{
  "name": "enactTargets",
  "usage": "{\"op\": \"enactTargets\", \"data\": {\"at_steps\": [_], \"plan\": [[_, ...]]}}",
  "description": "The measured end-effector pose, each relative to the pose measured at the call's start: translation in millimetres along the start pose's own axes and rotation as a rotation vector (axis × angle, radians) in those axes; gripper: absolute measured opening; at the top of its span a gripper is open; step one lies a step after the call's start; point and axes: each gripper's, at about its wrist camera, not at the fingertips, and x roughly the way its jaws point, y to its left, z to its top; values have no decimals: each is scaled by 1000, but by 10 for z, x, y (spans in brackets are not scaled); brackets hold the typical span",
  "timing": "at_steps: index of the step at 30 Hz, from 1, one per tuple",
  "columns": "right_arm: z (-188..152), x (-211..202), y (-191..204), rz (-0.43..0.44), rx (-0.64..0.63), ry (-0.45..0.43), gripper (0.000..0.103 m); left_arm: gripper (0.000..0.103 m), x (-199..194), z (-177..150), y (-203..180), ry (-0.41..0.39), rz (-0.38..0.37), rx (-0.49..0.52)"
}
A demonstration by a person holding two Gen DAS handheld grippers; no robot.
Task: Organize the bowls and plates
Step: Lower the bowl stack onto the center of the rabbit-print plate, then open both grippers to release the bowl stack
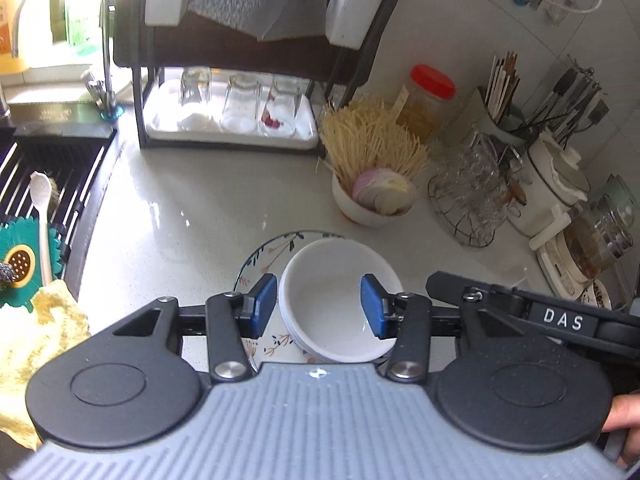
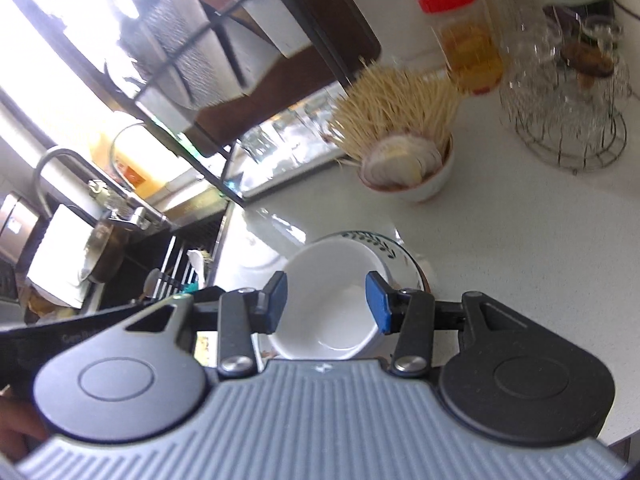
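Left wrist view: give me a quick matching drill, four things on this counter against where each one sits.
1. white ceramic bowl
2. clear drinking glasses
3. red-lidded plastic jar
4. white plastic spoon

A. lower tray of the dark rack
B. on the floral plate
C. behind the noodle bundle
D. sink side, left

Pairs: 1-B, 2-A, 3-C, 4-D

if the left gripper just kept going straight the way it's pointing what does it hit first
Most likely the white bowl: the left gripper is open, with its blue pads either side of the bowl, which sits on the floral plate. Depth is unclear, so whether it meets the rim or the inside first can't be told.
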Motion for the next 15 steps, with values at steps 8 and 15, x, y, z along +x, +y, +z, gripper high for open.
{"op": "enactTargets", "data": {"at_steps": [8, 15], "plan": [[100, -597, 61, 26, -90, -108, 47, 52, -515, -55, -410, -99, 22, 45], [87, -1131, 25, 46, -149, -181, 47, 52, -827, -348, -760, -141, 26, 12]]}}
